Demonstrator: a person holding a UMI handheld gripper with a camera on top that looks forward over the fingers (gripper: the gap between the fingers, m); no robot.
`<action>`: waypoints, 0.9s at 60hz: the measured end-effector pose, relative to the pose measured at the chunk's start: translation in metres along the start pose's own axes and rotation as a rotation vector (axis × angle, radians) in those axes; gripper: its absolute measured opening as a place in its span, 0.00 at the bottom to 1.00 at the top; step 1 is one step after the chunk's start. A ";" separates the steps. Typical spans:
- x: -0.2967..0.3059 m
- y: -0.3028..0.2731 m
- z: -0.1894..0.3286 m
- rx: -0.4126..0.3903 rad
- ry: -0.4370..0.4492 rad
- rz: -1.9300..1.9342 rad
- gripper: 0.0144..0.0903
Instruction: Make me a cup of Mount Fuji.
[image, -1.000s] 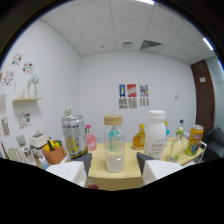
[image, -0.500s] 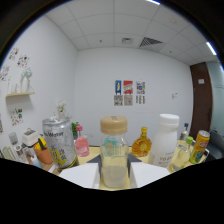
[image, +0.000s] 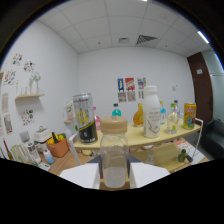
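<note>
Right now I have a clear glass jar with a tan cork-coloured lid (image: 114, 157) sitting between the two white fingers (image: 80, 176) of my gripper (image: 115, 179), which look clamped against its sides; the jar seems lifted off any surface, so I judge it is carried, not resting. A little pale liquid lies in its bottom. I hold it upright, presumably so nothing spills while the drink is built. Beyond it runs a curved pale wooden shelf (image: 170, 136) carrying a tall black-and-silver can (image: 85, 119), a white plastic bottle (image: 151, 112), an orange bottle (image: 138, 114) and a yellow can (image: 189, 116), likely ingredients kept within reach. My gripper points level, straight ahead at that shelf.
</note>
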 end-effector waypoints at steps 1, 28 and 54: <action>0.001 0.011 0.000 -0.010 0.003 0.007 0.33; 0.010 0.208 0.020 -0.210 -0.077 0.789 0.33; 0.032 0.191 0.034 -0.103 -0.221 1.667 0.33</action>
